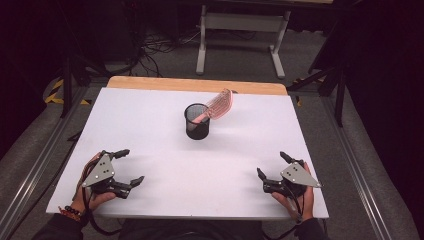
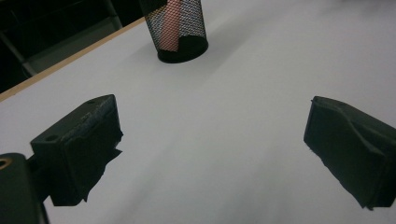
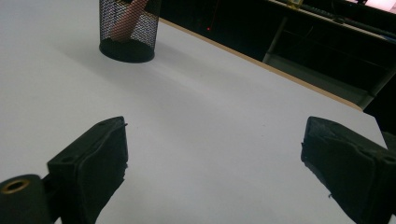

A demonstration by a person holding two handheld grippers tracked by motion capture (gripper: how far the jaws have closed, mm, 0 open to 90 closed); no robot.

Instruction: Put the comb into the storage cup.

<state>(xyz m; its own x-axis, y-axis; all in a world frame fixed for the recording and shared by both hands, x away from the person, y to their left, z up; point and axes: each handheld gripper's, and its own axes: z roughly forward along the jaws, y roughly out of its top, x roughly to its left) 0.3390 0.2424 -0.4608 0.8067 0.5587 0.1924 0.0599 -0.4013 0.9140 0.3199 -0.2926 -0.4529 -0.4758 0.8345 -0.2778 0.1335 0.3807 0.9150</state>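
In the high view a white desk (image 1: 165,150) with a strip of bare wood along its far edge stood on grey carpet, dark room all around, a pale metal frame (image 1: 242,35) on the floor at twelve o'clock and loose cables near eleven. A black mesh cup (image 1: 197,121) stood upright a little past the desk's middle, toward twelve o'clock, and a pink comb (image 1: 216,106) leaned out of it, tilted toward one o'clock, its lower end inside the cup. The left gripper (image 1: 126,166) lay near the front edge at seven o'clock, held in the person's hand, jaws spread wide on nothing; the right gripper (image 1: 271,164) lay at five o'clock, equally wide and empty. Both sat well apart from the cup, with bare white surface between and nothing in the way. In the left gripper view the mesh cup (image 2: 180,30) stood toward eleven o'clock, the comb (image 2: 172,25) showing pink through the mesh, and the desk (image 2: 224,116) lay open between the two wide-set jaws; its wooden edge ran off at ten o'clock. In the right gripper view the cup (image 3: 127,30) stood at eleven o'clock with the comb (image 3: 127,21) inside, the desk (image 3: 210,130) bare ahead, its far edge slanting from twelve toward three o'clock with dark furniture beyond.
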